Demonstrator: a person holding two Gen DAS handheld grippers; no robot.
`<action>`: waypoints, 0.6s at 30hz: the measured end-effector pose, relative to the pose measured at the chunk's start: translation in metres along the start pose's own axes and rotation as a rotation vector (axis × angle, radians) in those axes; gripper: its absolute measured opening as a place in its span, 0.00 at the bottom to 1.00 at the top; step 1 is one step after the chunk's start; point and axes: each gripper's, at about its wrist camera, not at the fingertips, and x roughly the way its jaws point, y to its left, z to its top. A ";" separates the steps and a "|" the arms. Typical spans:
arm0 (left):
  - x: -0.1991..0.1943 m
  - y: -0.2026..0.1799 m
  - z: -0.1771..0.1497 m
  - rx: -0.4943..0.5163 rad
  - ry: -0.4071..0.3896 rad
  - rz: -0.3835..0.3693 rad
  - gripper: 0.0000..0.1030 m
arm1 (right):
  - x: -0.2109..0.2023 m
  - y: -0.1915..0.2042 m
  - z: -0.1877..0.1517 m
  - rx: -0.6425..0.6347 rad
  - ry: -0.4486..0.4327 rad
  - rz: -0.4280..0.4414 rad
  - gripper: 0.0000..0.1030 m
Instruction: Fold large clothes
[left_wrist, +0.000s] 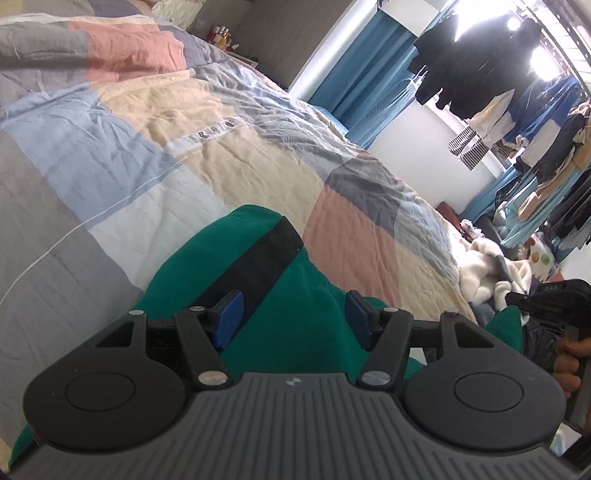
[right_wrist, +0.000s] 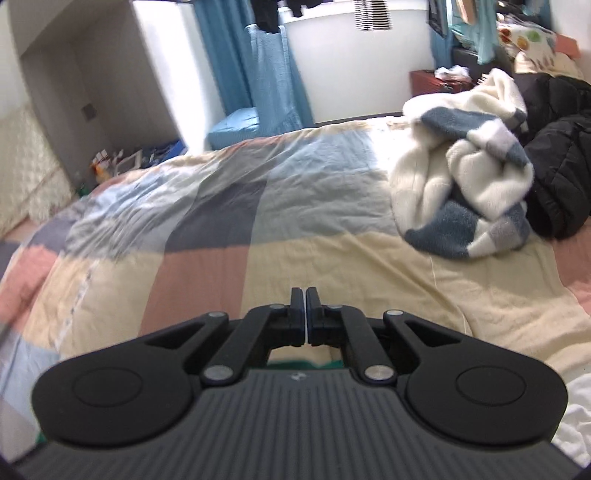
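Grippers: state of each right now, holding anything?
Left gripper: open, jaws apart over the green garment, not gripping it.
Right gripper: shut, nothing visible between its jaws.

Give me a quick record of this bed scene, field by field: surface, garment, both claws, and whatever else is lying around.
surface: patchwork quilt
garment: green top with a black band, under the left claw
left claw: open, over the green top, not gripping
right claw: shut, nothing visible between the pads
also on bed: white and blue fleece, black jacket
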 end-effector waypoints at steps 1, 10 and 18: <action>0.000 0.000 0.001 0.002 -0.003 0.002 0.64 | -0.005 0.001 -0.002 -0.022 -0.006 0.008 0.06; -0.009 0.006 0.013 0.060 -0.028 0.101 0.65 | -0.037 -0.026 -0.024 -0.079 -0.032 -0.020 0.20; 0.003 0.024 0.027 0.075 0.032 0.194 0.69 | -0.023 -0.081 -0.047 0.055 0.022 0.021 0.78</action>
